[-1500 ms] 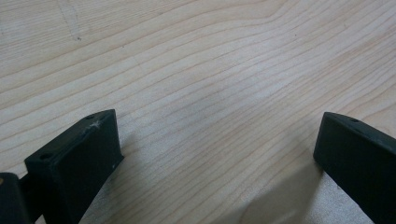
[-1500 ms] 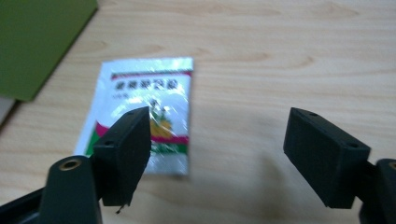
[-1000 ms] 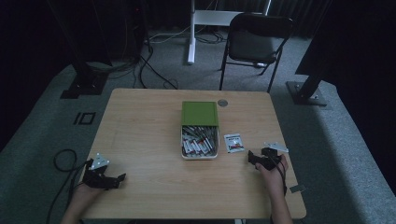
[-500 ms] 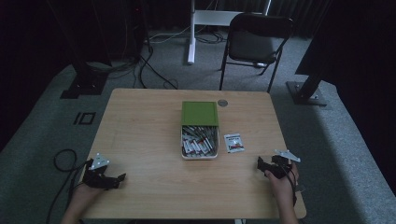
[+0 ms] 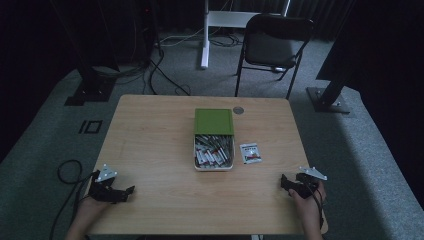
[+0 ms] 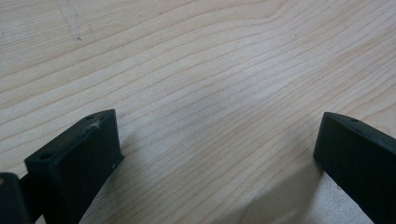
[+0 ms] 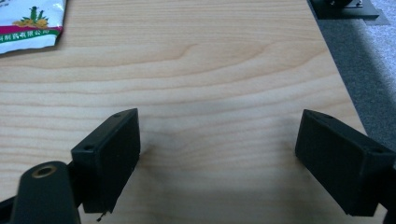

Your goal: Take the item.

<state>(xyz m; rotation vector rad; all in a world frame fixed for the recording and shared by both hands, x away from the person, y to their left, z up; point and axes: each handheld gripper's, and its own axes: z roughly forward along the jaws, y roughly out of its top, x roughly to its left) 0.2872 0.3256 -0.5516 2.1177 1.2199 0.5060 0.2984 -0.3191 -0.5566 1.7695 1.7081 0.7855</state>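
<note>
On the wooden bench [image 5: 150, 135], a white tray [image 5: 214, 167] of small packets sits at centre, with its green lid [image 5: 214, 121] touching it at 12 o'clock. A single sachet [image 5: 250, 153] lies just beside the tray at 3 o'clock. The left gripper [image 5: 121, 192] rests at the bench's 7 o'clock corner, jaws spread wide over bare wood. The right gripper [image 5: 288, 183] sits at 5 o'clock, jaws likewise wide and empty, with the sachet well apart toward 11 o'clock. A folding chair [image 5: 272, 47] stands beyond the bench.
</note>
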